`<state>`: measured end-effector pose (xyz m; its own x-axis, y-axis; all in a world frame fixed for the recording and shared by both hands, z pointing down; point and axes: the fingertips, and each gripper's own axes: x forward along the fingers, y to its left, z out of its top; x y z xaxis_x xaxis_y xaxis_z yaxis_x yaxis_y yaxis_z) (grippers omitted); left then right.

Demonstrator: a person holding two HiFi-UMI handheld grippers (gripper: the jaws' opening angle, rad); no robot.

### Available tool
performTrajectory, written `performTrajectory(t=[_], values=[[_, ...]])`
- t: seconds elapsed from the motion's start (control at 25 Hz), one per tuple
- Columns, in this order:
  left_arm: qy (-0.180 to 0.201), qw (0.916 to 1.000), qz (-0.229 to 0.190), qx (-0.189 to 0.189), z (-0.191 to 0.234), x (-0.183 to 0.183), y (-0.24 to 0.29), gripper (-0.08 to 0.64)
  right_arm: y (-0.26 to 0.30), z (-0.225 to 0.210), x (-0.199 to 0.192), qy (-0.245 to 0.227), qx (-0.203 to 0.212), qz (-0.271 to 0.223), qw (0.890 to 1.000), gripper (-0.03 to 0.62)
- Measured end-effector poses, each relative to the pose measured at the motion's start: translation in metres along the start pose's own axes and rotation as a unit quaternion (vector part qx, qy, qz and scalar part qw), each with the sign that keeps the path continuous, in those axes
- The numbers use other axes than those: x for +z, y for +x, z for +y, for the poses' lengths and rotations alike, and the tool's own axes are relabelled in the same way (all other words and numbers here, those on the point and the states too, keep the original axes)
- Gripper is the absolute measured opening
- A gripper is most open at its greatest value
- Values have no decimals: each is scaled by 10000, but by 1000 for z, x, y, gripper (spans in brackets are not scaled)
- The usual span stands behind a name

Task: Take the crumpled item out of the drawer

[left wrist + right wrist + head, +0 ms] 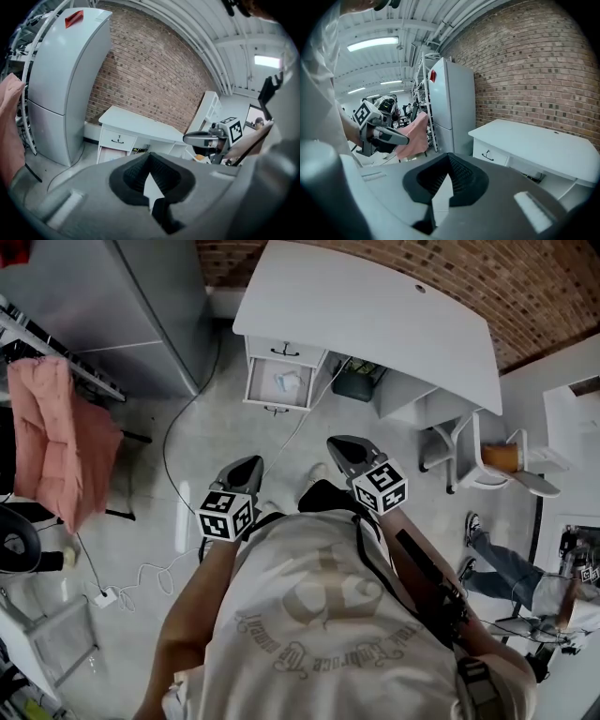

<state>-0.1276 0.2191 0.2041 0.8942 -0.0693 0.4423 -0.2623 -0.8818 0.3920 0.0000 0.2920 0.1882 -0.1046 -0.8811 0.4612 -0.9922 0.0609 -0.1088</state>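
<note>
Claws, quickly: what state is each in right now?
Left claw: closed, nothing between its jaws.
Right claw: closed, nothing between its jaws.

**Around the white worktop**

A tall grey refrigerator (159, 315) stands on the floor beside the left end of the white worktop (375, 315). Behind both is a brick wall (525, 287). A dark box (358, 381) sits on the floor under the worktop. Near its right end stands a white chair (487, 460). Far to the left hangs a pink cloth (56, 437). A white cable (150, 573) lies on the floor and ends at a power strip (105, 597).
</note>
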Motion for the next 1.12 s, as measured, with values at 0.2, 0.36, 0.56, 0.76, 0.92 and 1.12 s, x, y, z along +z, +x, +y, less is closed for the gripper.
performTrajectory(t=[0.2,0.36,0.56,0.76,0.92,1.12], values=[[13,10000,39,19,5,3,4,3,10,-5,2,-38,62,69,9999,9],[-37,9999,95,130,11,6,8,3,21,-11,-3,-56,174,204,9996,9],[-67,9994,222,238,24,15,26,3,45,-31,-4,-14,331,310,9990,9],[-96,9988,376,288,35,30,61,3,74,-65,-9,57,464,470,9978,9],[-108,9985,443,300,39,45,94,3,99,-86,-17,-26,711,685,9951,9],[-107,9974,524,479,51,59,119,3,136,-100,-25,-307,1003,966,9898,9]])
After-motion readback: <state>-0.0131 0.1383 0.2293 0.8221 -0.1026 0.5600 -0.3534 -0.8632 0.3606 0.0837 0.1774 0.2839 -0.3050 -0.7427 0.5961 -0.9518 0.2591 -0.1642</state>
